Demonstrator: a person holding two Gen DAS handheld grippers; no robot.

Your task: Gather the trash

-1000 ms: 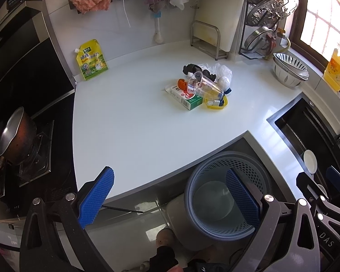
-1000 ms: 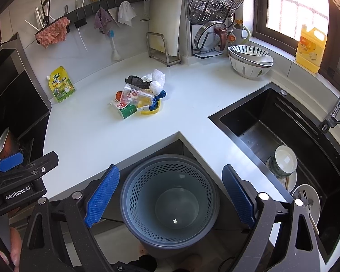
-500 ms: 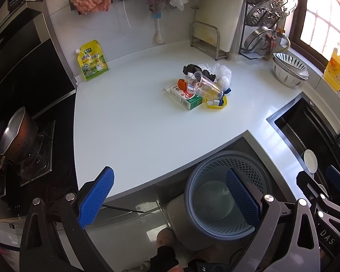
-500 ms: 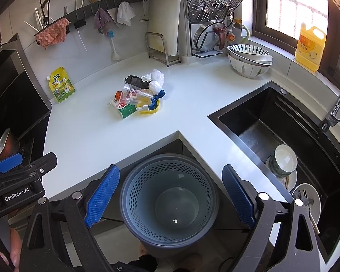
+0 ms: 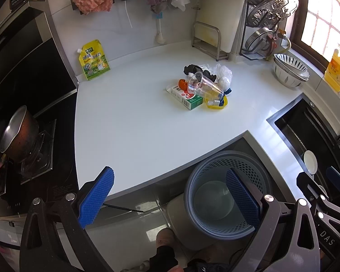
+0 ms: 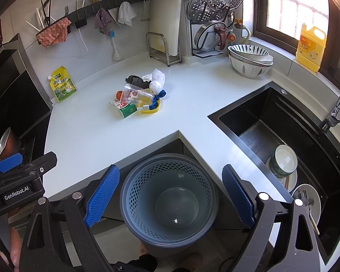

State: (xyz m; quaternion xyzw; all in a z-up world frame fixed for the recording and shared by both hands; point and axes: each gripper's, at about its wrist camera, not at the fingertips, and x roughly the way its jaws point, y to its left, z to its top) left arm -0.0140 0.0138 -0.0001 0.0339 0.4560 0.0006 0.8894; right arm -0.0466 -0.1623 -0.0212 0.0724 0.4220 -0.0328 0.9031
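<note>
A pile of trash lies mid-counter: a clear plastic cup (image 5: 204, 86) on its side, a green and white carton (image 5: 184, 96), a yellow lid (image 5: 216, 104), a white ball (image 5: 224, 82), black scraps and clear plastic. The pile also shows in the right wrist view, with the cup (image 6: 136, 94) and the carton (image 6: 125, 108). A grey-blue perforated bin (image 6: 168, 201) stands on the floor below the counter corner and also shows in the left wrist view (image 5: 226, 192). My left gripper (image 5: 170, 197) and right gripper (image 6: 170, 197) are open and empty, held near the counter's front edge, far from the pile.
A yellow pouch (image 5: 93, 60) leans on the back wall. A pot (image 5: 18, 133) sits on the stove at left. Stacked bowls (image 6: 250, 60) and a yellow bottle (image 6: 310, 47) stand at right. The black sink (image 6: 283, 140) holds dishes. A rack with lids stands at the back.
</note>
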